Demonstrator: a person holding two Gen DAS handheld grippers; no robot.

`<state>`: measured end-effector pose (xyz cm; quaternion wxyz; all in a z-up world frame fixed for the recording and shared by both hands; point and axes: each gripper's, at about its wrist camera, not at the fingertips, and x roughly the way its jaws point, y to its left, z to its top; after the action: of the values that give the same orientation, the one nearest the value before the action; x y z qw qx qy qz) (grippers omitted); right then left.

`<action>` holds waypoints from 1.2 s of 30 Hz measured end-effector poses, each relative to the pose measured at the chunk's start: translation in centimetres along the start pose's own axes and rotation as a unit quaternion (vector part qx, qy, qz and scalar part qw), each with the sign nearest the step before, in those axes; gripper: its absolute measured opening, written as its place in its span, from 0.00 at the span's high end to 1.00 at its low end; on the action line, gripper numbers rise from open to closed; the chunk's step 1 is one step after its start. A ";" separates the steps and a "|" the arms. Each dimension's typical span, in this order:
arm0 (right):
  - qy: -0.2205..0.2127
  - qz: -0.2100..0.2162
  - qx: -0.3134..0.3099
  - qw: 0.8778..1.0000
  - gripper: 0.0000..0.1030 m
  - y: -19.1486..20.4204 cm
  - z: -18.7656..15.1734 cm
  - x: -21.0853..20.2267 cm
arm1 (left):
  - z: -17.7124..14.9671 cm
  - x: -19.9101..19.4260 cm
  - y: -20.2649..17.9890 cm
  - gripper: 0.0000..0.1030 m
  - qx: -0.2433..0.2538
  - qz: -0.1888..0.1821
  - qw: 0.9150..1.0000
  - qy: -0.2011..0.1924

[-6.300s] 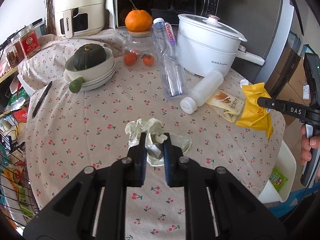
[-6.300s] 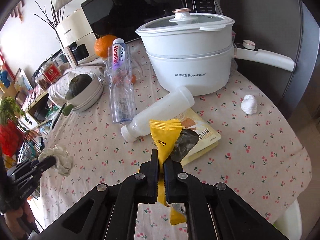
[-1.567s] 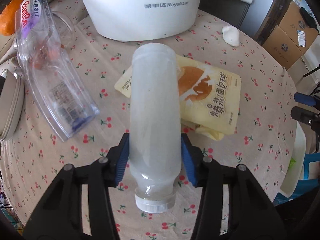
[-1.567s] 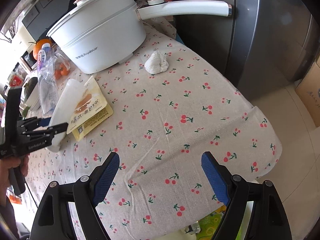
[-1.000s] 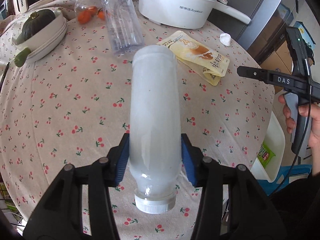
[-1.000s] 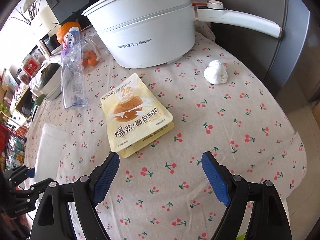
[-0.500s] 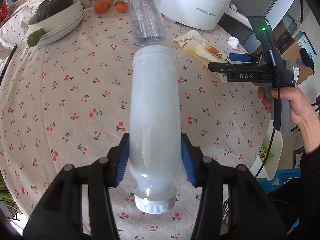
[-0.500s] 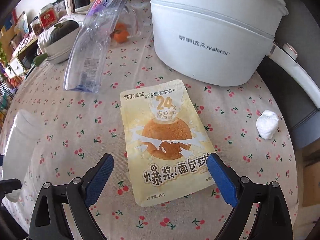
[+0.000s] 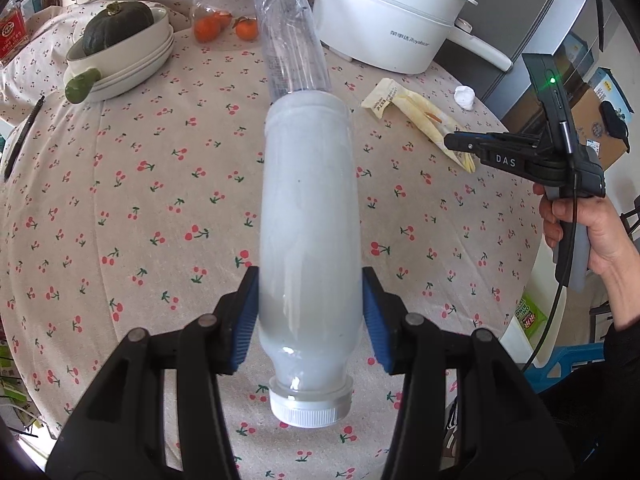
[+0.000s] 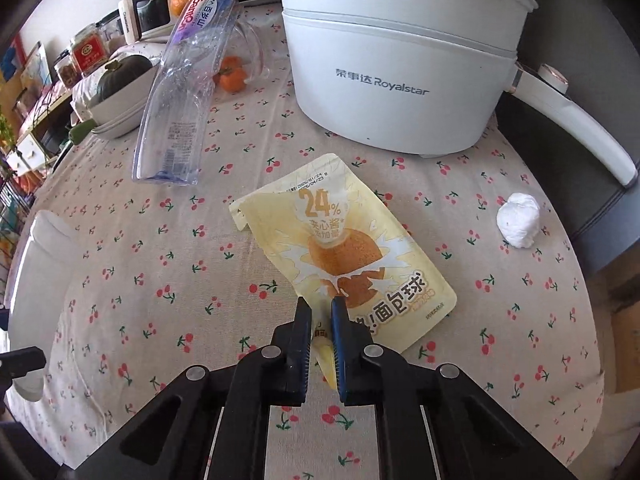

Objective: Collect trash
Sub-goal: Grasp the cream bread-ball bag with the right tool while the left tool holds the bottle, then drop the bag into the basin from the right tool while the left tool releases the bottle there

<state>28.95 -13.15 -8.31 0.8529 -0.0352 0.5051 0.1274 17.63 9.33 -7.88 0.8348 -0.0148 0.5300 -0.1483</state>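
The right tool (image 10: 321, 320) pinches the near corner of the yellow snack pouch (image 10: 340, 248) on the tablecloth (image 10: 160, 264).

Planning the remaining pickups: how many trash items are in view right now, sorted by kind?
Plastic bottles: 2, cloudy bottle in left gripper, clear bottle on table
Snack pouches: 1, yellow pouch pinched by right gripper
Tissue wads: 1, white wad
Total: 4

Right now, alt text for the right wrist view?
The right tongs pinch the near corner of a flat yellow snack pouch on the cherry-print tablecloth. Behind it stands a white electric pot.
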 end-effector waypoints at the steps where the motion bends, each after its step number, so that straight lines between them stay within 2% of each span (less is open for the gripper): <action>1: -0.005 0.002 0.008 1.000 0.90 -0.3 -0.2 -0.9 | 0.0 -0.1 -0.3 0.51 0.003 0.003 1.000 -0.004; 11: -0.046 0.019 0.073 0.996 0.92 -3.2 -4.2 -9.7 | -0.9 -3.1 -3.9 0.51 0.000 -0.020 0.999 -0.043; 20: -0.042 0.024 0.095 0.994 0.92 -4.8 -10.0 -15.3 | -3.8 -4.7 -7.9 0.51 0.026 -0.048 0.996 -0.065; 27: -0.037 0.004 0.110 0.993 0.92 -7.6 -14.7 -18.8 | -4.8 -3.8 -12.3 0.51 0.070 -0.072 0.994 -0.052; 36: 0.005 -0.006 0.175 0.985 0.92 -13.0 -20.7 -19.5 | -5.7 -2.0 -18.8 0.51 0.134 -0.104 0.985 -0.028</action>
<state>5.68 -33.11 -2.27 0.8442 0.1109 0.5235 0.0321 7.47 -7.35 -5.20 0.8236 0.0380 0.4775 -0.3037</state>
